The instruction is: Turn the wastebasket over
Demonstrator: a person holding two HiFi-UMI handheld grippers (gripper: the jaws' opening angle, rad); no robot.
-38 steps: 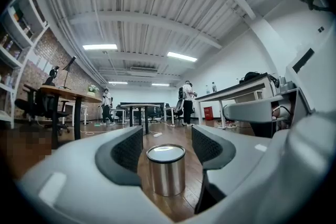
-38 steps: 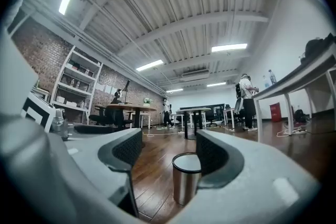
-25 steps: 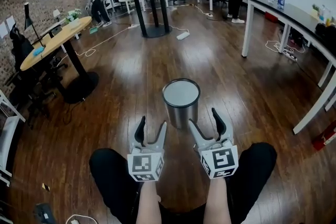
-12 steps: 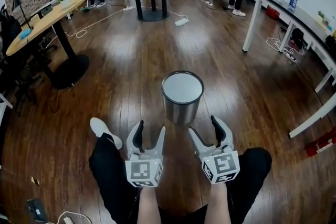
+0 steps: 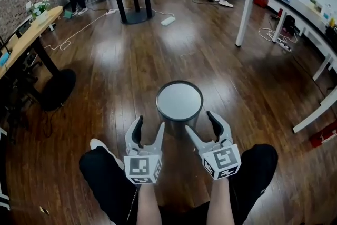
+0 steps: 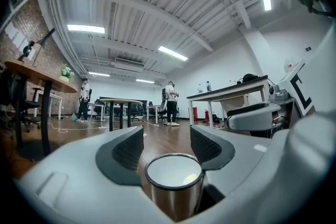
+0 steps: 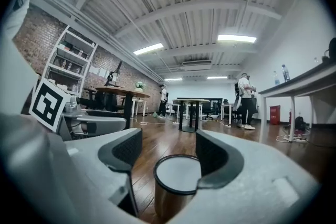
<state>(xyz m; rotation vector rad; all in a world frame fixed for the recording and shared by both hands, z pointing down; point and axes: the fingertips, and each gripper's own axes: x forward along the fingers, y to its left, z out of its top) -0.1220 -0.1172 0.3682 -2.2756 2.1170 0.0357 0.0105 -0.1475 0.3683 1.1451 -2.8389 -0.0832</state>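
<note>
1. Wastebasket (image 5: pixel 179 105): is being left standing on the wooden floor (image 5: pixel 131 76) just ahead of the person's knees. Its long axis is vertical, and a pale, dark-rimmed round face is turned upward.
2. Left gripper (image 5: pixel 150 126) and right gripper (image 5: pixel 201 124): jaws are being held spread, with nothing pinched. The basket is being flanked.
3. Change: both grippers are being brought nearer than a second ago.

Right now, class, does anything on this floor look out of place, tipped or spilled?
The wastebasket stands untilted, nothing spilled; its top looks like a flat pale disc, so it may be upside down. Loose cables trail across the floor.
</note>
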